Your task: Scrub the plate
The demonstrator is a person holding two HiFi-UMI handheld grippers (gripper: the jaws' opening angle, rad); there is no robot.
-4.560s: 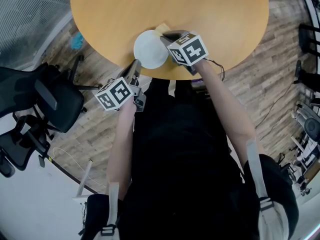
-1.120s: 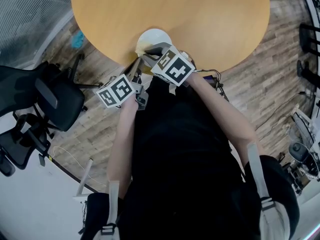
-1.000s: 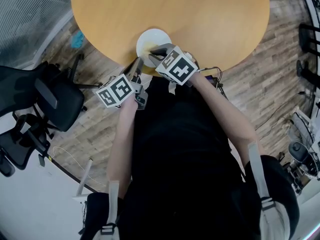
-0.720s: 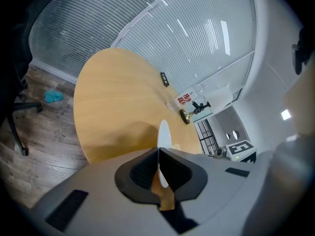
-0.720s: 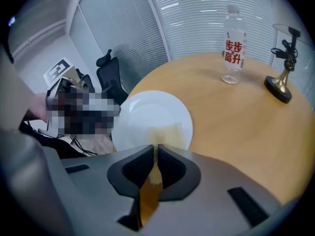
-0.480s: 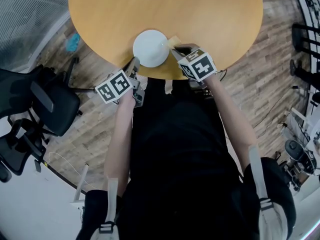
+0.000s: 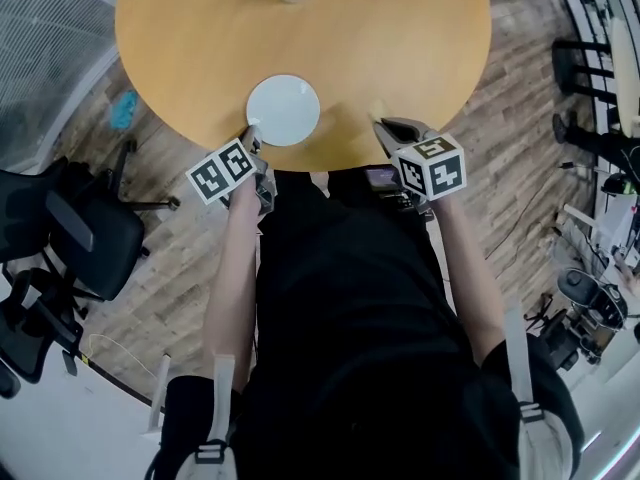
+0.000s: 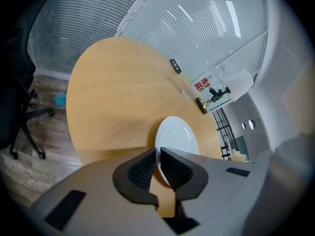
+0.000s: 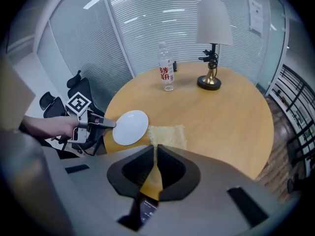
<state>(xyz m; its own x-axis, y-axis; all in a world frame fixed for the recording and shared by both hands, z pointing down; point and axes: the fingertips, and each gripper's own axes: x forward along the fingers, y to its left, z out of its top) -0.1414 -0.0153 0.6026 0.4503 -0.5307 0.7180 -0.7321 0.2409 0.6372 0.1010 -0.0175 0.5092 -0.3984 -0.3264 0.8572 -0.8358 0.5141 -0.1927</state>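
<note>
The left gripper [image 8: 158, 151] has its jaws nearly together on the near rim of the white plate [image 8: 177, 136]. The thin edge of the plate runs straight into the slit between the dark ribbed pads, and the jaws have just eased a little apart around it. The plate sits at the near left edge of the round wooden table [image 7: 350, 38], its face up and bare. I cannot tell whether it lies flat on the wood or is raised a touch at the gripped side.

The right gripper [image 9: 154, 149] is to the right of the plate, over the near edge of the table and pointing steeply down. Its jaws stand narrow, with only a slit between them, and the near edge of a pale yellow cloth [image 9: 170, 135] runs into that slit. The rest of the cloth lies spread on the table just beyond the jaws, right of the plate and apart from it.

Farther out, a clear water bottle [image 9: 167, 73] with a red label stands upright near the far edge of the table. To its right is a table lamp [image 9: 212, 38] with a white shade and a brass base. A black office chair [image 7: 70, 228] is on the wood-plank floor to the left of the table, and slatted blinds [image 9: 162, 18] close off the far side of the room.
</note>
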